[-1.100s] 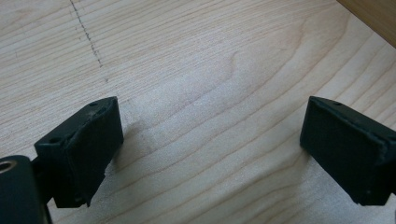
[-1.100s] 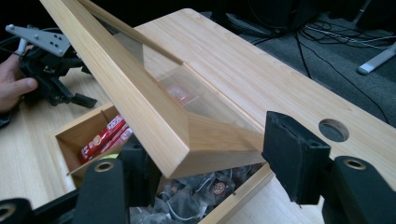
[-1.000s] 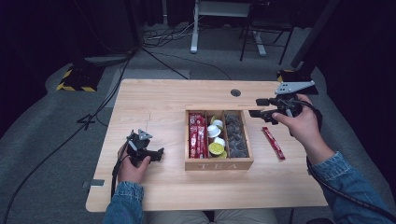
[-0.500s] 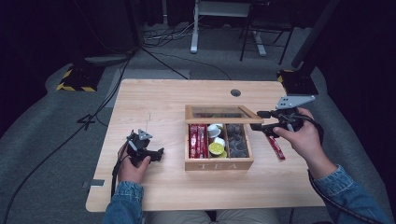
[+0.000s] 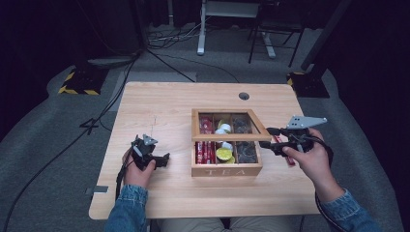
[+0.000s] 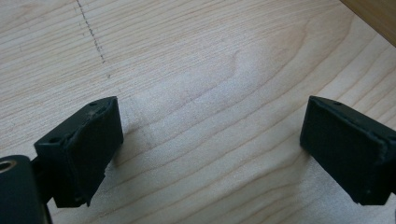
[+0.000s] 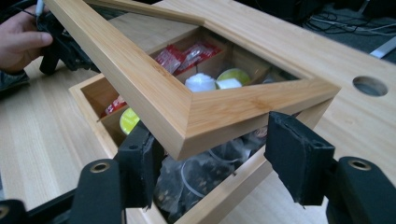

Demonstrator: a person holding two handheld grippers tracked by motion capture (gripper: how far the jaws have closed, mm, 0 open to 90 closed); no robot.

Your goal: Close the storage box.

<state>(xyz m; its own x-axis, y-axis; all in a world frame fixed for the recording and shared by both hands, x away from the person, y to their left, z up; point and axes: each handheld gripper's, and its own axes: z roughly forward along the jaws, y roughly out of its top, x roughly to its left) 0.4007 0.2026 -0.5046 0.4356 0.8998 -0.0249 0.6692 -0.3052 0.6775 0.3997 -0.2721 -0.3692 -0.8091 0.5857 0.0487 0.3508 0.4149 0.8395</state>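
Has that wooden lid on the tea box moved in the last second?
Yes. The lid has swung down toward the tea box, now half-closed, with the right gripper at its corner.

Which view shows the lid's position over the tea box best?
The right gripper view: the lid fills it, its corner between the right gripper jaws, raised above the box. The high view shows it small and half-lowered.

The room is dark, with grey carpet (image 5: pixel 43 125), black cables (image 5: pixel 164 43) on it, and a white desk leg (image 5: pixel 200 29) behind.

left gripper (image 6: pixel 210 154) jaws apart, wooden table (image 6: pixel 196 70) (perhaps touching)
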